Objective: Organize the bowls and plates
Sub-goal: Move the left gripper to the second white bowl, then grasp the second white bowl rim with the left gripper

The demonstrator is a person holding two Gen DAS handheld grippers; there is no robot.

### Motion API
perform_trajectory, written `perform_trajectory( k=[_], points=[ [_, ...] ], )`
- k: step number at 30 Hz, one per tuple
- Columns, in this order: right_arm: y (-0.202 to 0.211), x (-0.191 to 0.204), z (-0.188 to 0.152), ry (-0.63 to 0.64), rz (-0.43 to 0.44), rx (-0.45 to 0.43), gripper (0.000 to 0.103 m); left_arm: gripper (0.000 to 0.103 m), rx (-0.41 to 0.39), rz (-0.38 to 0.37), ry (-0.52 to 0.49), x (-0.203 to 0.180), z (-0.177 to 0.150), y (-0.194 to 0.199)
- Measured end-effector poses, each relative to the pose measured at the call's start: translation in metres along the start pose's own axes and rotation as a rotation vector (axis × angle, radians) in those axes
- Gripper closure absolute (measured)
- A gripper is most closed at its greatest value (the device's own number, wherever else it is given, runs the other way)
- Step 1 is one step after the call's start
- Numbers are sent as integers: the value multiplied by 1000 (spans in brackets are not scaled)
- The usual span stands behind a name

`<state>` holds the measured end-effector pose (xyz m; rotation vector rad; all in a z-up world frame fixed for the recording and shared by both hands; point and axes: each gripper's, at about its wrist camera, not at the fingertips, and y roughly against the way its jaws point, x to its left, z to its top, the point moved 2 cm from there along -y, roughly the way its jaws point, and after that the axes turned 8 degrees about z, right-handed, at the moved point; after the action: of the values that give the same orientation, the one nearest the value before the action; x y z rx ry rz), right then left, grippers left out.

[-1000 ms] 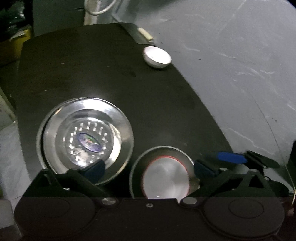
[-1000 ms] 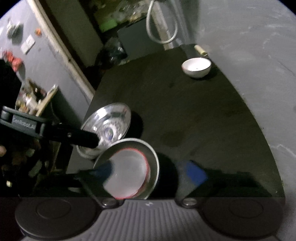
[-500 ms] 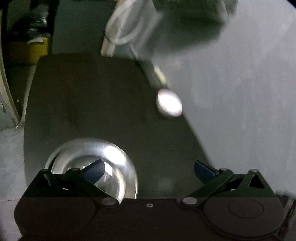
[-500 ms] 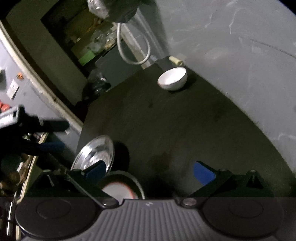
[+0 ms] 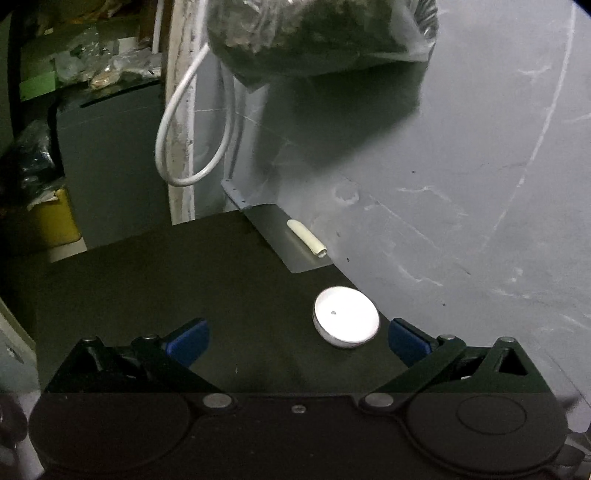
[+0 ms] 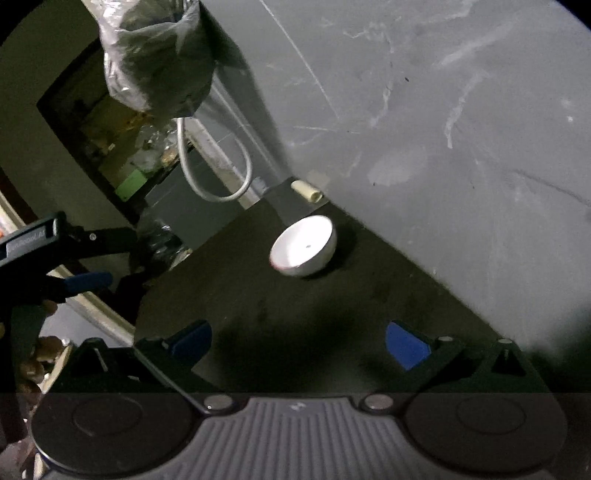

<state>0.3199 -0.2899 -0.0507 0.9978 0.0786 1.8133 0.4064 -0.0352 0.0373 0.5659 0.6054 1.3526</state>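
Both claws up over the dark table (image 5: pixel 147 280), nothing in either.

Left claw (image 5: pixel 297 341): blue fingertips (image 5: pixel 188 341) spread wide, empty air between them. Right claw (image 6: pixel 299 343): likewise spread, pads (image 6: pixel 406 349) well apart, gripping nothing. Only bare tabletop shows in each gap.

From the right wrist view, my left claw (image 6: pixel 79 278) juts in at the far left edge, above and off the table's side; one blue tip shows, the rest is dark and partly cut off.

Bowl (image 5: pixel 346 317): white, upright, alone on the table, near its far right edge close to the wall (image 5: pixel 461 184). In the left view it sits just ahead of the right-hand fingertip, a little inside the gap line, not touching it. In the right view the bowl (image 6: pixel 303 251) is well ahead of the claw, a small dark speck inside, shadow thrown to its right.

Beyond the bowl: a short pale tube (image 5: pixel 306 238) lying on a grey strip (image 5: pixel 284 240) at the table's back corner, against the wall.

Further back: a white cable (image 5: pixel 184 147) looping down by a worn post. Above it hangs a clear plastic bag (image 5: pixel 317 33) of dark contents, casting shadow on the grey scuffed wall.

Far left, past the table: cluttered shelves, dim. A yellow bin (image 5: pixel 48 218) low down.
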Motion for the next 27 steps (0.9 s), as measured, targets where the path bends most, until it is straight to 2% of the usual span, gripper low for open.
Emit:
perform_trajectory(
  k=[4,8,11,15,17,21,24,26,27],
  points=[
    [-26,-7,12,-13,-13,-34,0,1,68,6,-49,-9,9,-42],
    [-55,-18,21,-98,-7,-38,1,1,135,26,-70,-17,13,-82],
    [-76,-19,26,-68,-47,-47,2,1,153,13,-75,-24,15,-102],
    [-95,-22,34,-46,-86,-57,3,1,183,32,-103,-35,17,-125],
    [-104,-25,35,-39,-90,-45,13,2,229,59,-78,-36,18,-137],
    [-116,-26,36,-23,-102,-37,22,8,272,51,-40,-37,15,-153],
    [-122,-28,39,-20,-103,-31,32,16,281,47,-33,-38,13,-157],
    [-127,-28,40,-10,-114,-18,42,27,290,43,-19,-38,12,-160],
    [-130,-29,42,-9,-119,-10,43,29,296,35,-10,-37,11,-162]
  ],
)
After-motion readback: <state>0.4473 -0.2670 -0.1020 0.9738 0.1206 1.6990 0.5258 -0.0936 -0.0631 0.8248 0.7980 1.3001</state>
